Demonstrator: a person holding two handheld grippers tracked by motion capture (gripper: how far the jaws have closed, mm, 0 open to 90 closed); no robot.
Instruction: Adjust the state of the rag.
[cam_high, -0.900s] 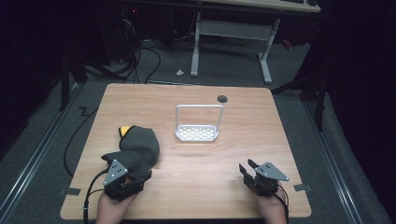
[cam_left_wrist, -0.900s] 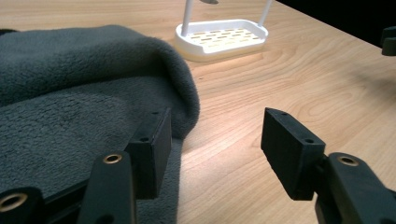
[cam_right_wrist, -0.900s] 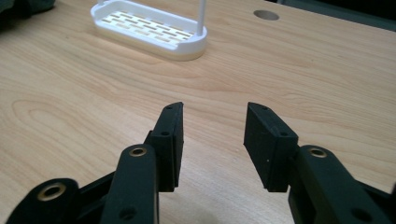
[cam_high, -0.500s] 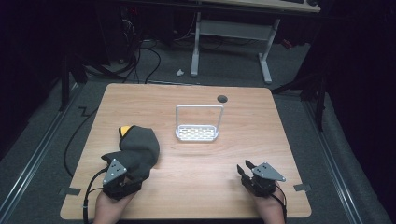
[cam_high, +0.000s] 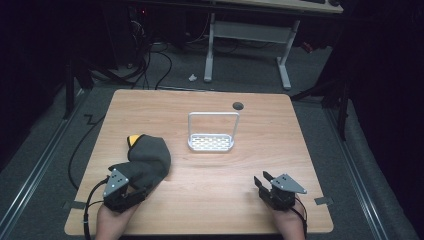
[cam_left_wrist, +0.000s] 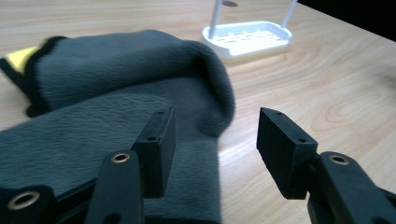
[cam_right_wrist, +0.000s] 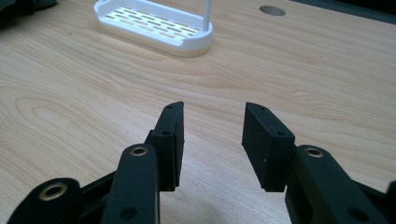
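High view: we see the grey cloth (cam_high: 146, 160) lying at the left of the worktop (cam_high: 210, 200); our left tongs (cam_left_wrist: 212, 140) stand apart at its near edge, clamping nothing; our right tongs (cam_right_wrist: 212, 140) gape over bare wood, well apart from the white rack (cam_high: 211, 141).

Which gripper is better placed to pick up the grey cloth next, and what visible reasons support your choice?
Probably the left. The left gripper has open jaws at the grey cloth, one jaw over its edge. The right gripper is open over bare table, well away from it.
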